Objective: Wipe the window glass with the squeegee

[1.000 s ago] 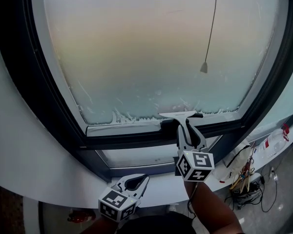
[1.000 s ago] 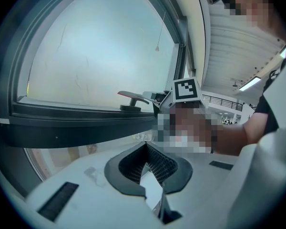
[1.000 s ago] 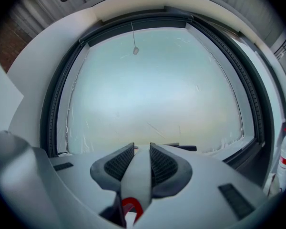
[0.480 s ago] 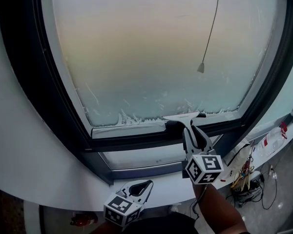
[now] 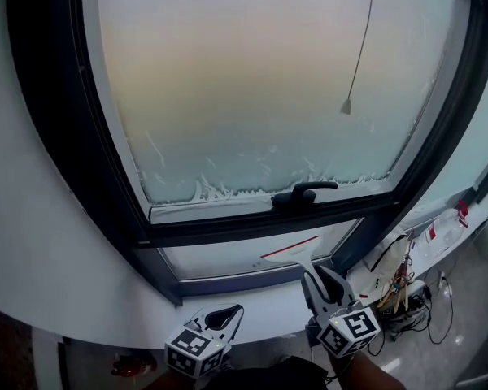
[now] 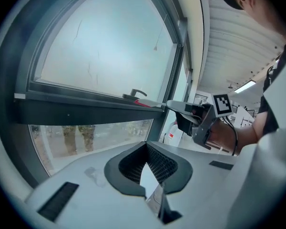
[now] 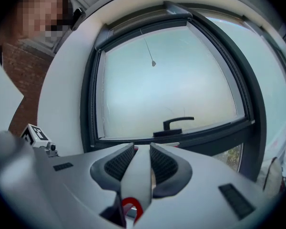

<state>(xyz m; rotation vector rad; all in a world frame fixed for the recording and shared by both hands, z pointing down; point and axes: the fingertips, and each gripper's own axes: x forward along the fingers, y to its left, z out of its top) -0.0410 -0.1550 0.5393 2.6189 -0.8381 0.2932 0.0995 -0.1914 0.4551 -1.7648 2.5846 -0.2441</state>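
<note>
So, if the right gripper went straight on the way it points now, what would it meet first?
Probably the dark horizontal window frame bar, just below the black lever handle; the white squeegee it grips would touch first. Depth is unclear.

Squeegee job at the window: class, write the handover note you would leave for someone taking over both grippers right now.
Right gripper: shut on the squeegee by its handle. The blade is uppermost and off the glass, in front of the small lower pane, below the window handle.
Left gripper: shut, empty, held low beside it.
Done: the middle of the window glass looks evenly hazy, with no streaks.
Left: white streaks run along its bottom edge and up both sides. The blade probably needs to go back onto the glass for those.
</note>
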